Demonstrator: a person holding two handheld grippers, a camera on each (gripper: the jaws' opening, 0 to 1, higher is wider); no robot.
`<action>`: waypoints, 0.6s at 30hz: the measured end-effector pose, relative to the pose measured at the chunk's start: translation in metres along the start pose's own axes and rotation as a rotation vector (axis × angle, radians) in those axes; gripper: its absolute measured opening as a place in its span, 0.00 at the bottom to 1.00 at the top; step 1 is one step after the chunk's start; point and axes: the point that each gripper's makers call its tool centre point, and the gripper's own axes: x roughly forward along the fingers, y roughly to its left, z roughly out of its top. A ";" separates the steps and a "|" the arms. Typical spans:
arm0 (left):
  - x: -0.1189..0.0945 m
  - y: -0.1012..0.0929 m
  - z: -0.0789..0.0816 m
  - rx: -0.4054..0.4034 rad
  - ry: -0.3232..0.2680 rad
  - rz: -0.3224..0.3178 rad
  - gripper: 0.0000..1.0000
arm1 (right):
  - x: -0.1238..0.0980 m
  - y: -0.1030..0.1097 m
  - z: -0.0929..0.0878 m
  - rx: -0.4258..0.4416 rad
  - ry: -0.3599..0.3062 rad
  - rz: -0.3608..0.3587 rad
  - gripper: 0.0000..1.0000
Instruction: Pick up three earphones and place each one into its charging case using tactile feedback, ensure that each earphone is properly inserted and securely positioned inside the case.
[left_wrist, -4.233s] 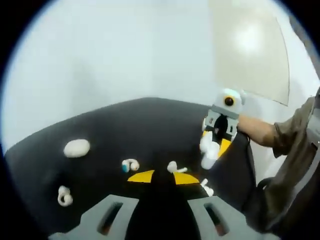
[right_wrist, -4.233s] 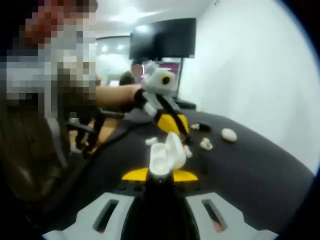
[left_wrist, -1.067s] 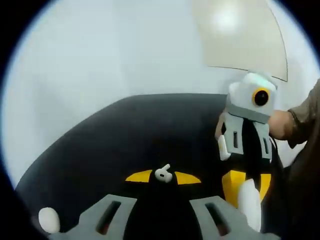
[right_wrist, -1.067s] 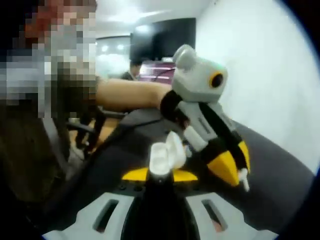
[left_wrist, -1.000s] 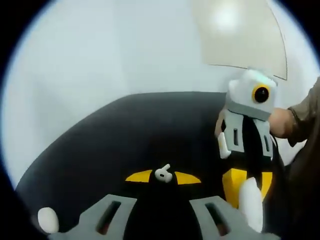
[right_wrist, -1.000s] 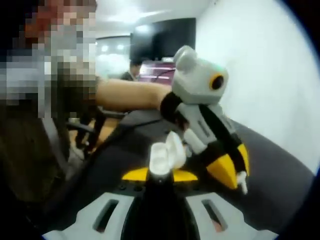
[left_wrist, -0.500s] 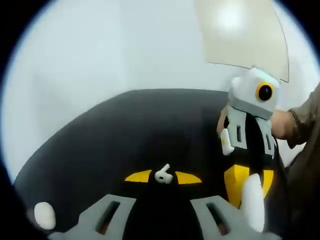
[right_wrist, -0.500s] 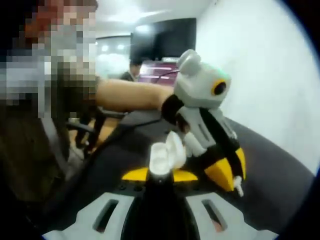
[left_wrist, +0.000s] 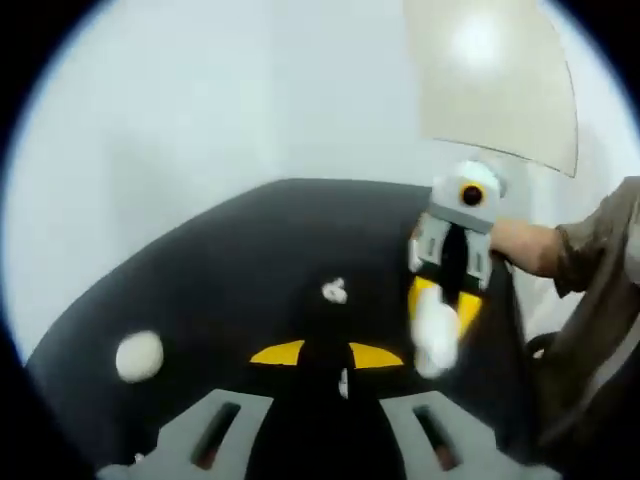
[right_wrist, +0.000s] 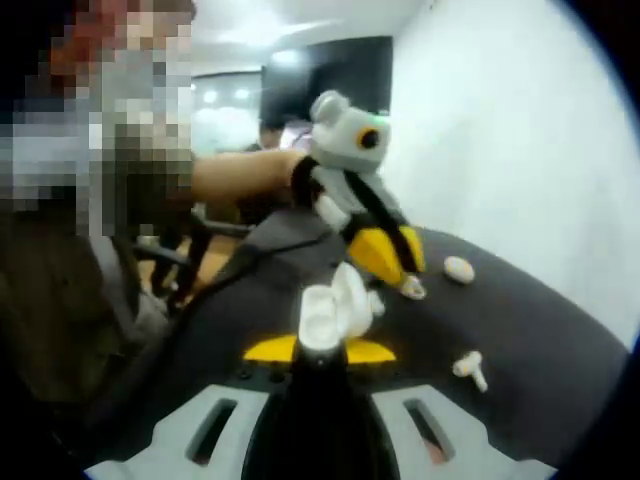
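My right gripper (right_wrist: 320, 350) is shut on an open white charging case (right_wrist: 330, 308), held upright above the black table (right_wrist: 540, 340). A white stemmed earphone (right_wrist: 468, 368) lies loose on the table to the right of the case. My left gripper (left_wrist: 327, 354) hovers over the table, its yellow-tipped jaws a narrow gap apart with nothing between them. That earphone (left_wrist: 334, 291) lies ahead of it. In the right gripper view the left gripper (right_wrist: 400, 262) points down just above another earphone (right_wrist: 412, 288). The right gripper (left_wrist: 440, 300) with its case (left_wrist: 435, 335) hangs at the right.
A closed white oval case (left_wrist: 138, 355) rests on the table (left_wrist: 230, 260) to the left, also seen at the far side (right_wrist: 458, 268). A person's forearm (right_wrist: 240, 175) and sleeve (left_wrist: 590, 250) reach in. White walls stand behind the table.
The earphone that sat between the left jaws now lies on the table. The left gripper has drawn back and away from the right gripper; the right gripper and its case have stayed put.
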 end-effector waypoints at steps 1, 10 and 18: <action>-0.003 0.001 -0.004 -0.021 0.001 0.010 0.13 | 0.000 0.000 0.000 0.000 0.000 0.000 0.17; 0.001 -0.009 -0.029 -0.093 0.041 0.019 0.15 | 0.000 0.001 0.000 -0.005 0.000 -0.001 0.17; 0.008 -0.009 -0.023 -0.223 0.024 -0.004 0.15 | -0.001 0.001 0.000 -0.010 0.001 -0.002 0.17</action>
